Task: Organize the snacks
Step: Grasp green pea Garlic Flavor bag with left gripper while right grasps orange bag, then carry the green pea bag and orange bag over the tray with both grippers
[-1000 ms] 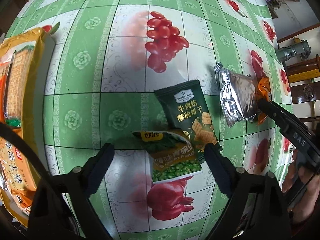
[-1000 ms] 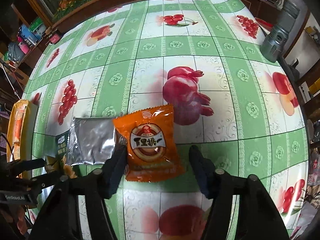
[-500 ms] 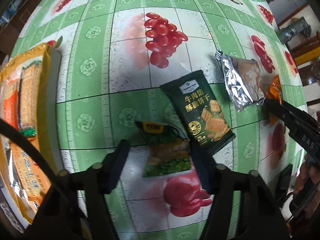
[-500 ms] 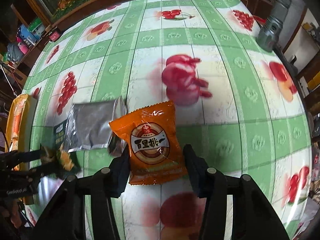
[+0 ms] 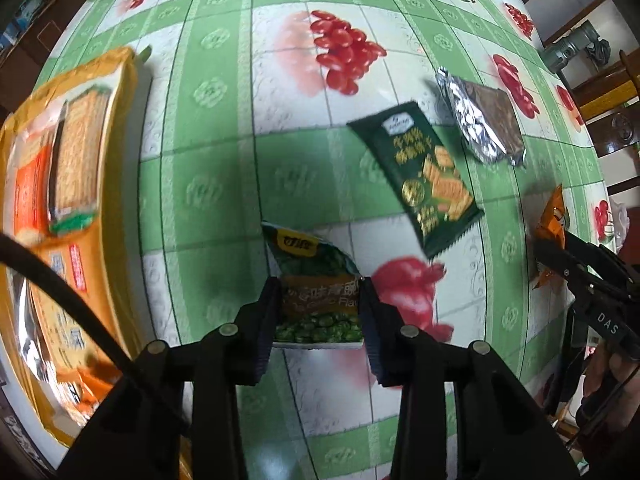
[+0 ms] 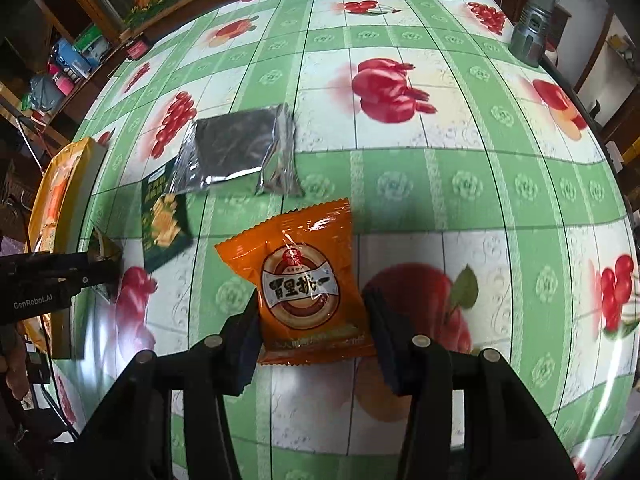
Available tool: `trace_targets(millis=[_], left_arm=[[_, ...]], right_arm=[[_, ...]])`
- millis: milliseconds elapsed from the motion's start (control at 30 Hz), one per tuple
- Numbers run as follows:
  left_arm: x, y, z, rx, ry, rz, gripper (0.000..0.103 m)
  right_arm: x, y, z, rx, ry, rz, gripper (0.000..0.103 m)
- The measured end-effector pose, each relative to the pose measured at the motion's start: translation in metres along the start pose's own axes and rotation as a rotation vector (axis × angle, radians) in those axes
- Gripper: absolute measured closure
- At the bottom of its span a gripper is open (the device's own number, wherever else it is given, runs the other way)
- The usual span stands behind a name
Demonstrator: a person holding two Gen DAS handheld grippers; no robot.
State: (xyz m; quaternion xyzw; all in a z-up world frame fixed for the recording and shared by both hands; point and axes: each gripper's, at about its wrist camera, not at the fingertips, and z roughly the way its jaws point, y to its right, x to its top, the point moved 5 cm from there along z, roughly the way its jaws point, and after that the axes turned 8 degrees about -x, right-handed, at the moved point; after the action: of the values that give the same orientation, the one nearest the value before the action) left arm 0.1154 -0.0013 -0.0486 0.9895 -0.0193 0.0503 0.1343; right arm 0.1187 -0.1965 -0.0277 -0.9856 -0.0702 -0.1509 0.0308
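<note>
We work over a table [image 6: 400,184] covered in a green-and-white checked cloth printed with fruit. Along its left side lies the largest item, a big yellow-orange bag [image 5: 68,216] of crackers, which we judge to be the place where the small snacks are gathered, though nothing marks it as such.

Near the middle of the table lie two loose packets: a silver foil packet [image 6: 236,152] farther off, and a dark green biscuit packet [image 5: 424,176] just beside it and nearer to us, their edges seeming to overlap in the right wrist view.

Our right gripper [image 6: 312,332] has its fingers clenched on the lower edges of an orange snack packet [image 6: 300,280], which looks raised off the cloth. Our left gripper [image 5: 320,316] has its fingers pressed against both sides of a green pea packet [image 5: 316,292], whose top edge bends over; it too seems lifted, though we cannot be sure.

We judge that the step in hand is the pick-up of two snacks at once, and that the task is only partly done, since two packets remain loose. The next move calls for carrying both held packets toward the left side by the big bag, keeping the grips firm so the slick wrappers do not slide out, then setting them down tidily.
</note>
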Motion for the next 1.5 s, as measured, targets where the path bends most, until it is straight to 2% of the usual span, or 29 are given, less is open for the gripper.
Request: trace_targets(millis=[200, 433, 533, 667, 1000, 1500], left_arm=[[-0.031, -0.003, -0.001, -0.023, -0.002, -0.009, 0.065], [-0.05, -0.013, -0.002, -0.034, 0.0, -0.027, 0.065], [-0.071, -0.009, -0.004, -0.034, 0.002, -0.028, 0.065], [-0.06, -0.002, -0.012, -0.032, 0.003, -0.021, 0.065], [-0.074, -0.009, -0.032, -0.033, 0.008, -0.012, 0.065], [-0.084, -0.015, -0.038, -0.037, -0.005, -0.001, 0.065]], right_arm=[[-0.013, -0.007, -0.008, 0.006, 0.009, -0.019, 0.057], [-0.024, -0.022, -0.011, 0.013, 0.009, -0.047, 0.057], [-0.026, -0.026, -0.013, 0.019, 0.008, -0.061, 0.057], [-0.025, -0.036, -0.014, 0.028, 0.01, -0.084, 0.057], [-0.023, -0.059, -0.018, 0.048, 0.014, -0.138, 0.057], [-0.024, -0.077, -0.019, 0.065, 0.006, -0.16, 0.057]])
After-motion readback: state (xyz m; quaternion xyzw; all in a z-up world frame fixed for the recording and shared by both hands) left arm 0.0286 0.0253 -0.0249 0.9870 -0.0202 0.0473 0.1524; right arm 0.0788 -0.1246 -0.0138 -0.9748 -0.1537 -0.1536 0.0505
